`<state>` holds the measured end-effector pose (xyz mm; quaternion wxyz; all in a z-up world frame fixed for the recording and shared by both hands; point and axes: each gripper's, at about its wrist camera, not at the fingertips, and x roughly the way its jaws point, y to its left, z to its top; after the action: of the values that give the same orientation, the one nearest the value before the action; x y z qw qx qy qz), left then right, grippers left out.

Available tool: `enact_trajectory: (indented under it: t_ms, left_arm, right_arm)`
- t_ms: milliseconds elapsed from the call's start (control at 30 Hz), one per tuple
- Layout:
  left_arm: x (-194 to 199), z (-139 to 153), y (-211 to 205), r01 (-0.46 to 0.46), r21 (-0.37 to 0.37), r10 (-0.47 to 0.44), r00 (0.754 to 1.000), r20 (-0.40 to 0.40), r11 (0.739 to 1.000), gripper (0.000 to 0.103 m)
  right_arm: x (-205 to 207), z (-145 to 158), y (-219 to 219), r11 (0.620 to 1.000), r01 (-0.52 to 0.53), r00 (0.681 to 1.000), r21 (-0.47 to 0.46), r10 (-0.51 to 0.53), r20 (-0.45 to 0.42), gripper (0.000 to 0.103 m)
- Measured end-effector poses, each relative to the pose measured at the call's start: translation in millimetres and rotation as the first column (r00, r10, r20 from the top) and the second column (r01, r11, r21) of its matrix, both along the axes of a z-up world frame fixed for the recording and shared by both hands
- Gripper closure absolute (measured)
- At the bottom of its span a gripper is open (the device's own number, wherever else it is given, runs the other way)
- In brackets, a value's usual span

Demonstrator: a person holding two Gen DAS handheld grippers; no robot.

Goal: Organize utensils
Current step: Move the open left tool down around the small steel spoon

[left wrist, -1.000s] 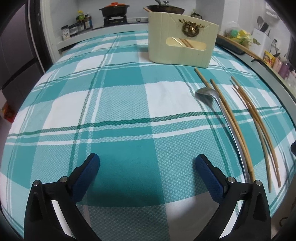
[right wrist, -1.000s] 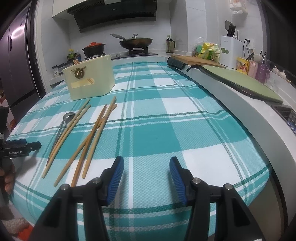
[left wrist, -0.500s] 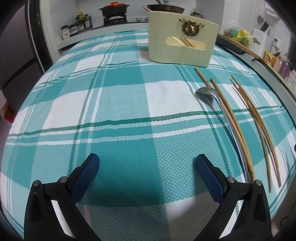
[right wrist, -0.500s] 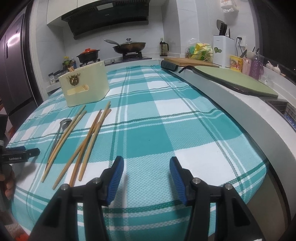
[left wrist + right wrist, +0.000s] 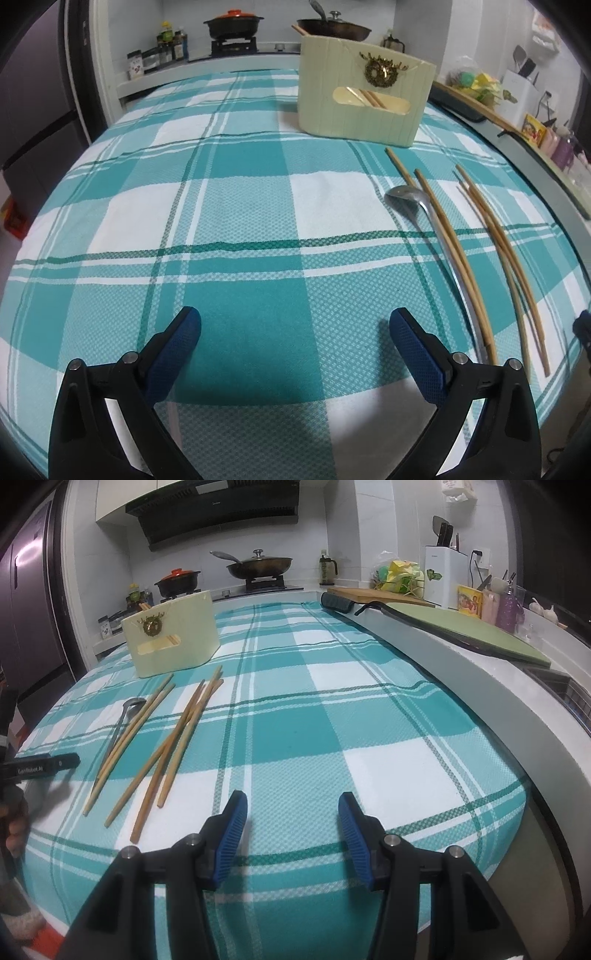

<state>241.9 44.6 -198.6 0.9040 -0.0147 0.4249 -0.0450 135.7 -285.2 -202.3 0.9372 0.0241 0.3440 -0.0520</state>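
Both views have tilted up slightly; nothing on the cloth (image 5: 295,738) has shifted. Left gripper (image 5: 295,332) and right gripper (image 5: 291,812) hover open, empty. Five chopsticks (image 5: 177,738) and one spoon (image 5: 127,710) lie before the cream holder (image 5: 173,635), unobstructed.

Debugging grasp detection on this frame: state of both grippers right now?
Left gripper: open, nothing between its jaws, only tablecloth beneath.
Right gripper: open, empty; the chopsticks lie apart to its left.
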Motion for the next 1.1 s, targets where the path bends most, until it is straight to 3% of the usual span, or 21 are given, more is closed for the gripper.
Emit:
enact_trajectory:
  t_ms: [100,167,367,500,567,700,1100]
  left_arm:
    - [-3,12,-9,0.037,-0.1,-0.033,0.999,0.038,0.994,0.001]
    - [6,18,-26,0.072,-0.11,-0.069,0.997,0.031,0.991,0.001]
    - [47,20,-75,0.102,0.023,-0.103,0.994,0.045,0.994,0.002]
    - [68,5,-85,0.083,0.089,-0.083,0.997,-0.007,0.992,0.002]
    - [72,-1,-80,0.062,0.092,-0.059,0.998,-0.026,0.994,0.002]
    - [74,-3,-58,0.001,0.02,0.0,0.999,-0.05,1.0,0.002]
    - [61,0,-15,-0.079,-0.023,0.078,0.995,-0.059,0.997,0.002]
  right_arm:
    - [4,0,-1,1.0,0.007,1.0,0.001,-0.007,0.009,0.051]
    - [8,2,-1,1.0,0.009,1.0,0.003,-0.009,0.017,0.051]
    - [13,-3,16,0.998,-0.055,0.998,-0.037,0.055,0.006,0.051]
    - [8,-2,15,0.998,-0.053,0.998,-0.038,0.053,0.015,0.051]
    - [6,-2,11,0.999,-0.043,0.999,-0.033,0.043,0.017,0.051]
    - [7,-1,7,0.999,-0.032,0.999,-0.021,0.032,0.022,0.051]
    - [7,-1,13,0.998,-0.049,0.998,-0.025,0.05,0.032,0.051]
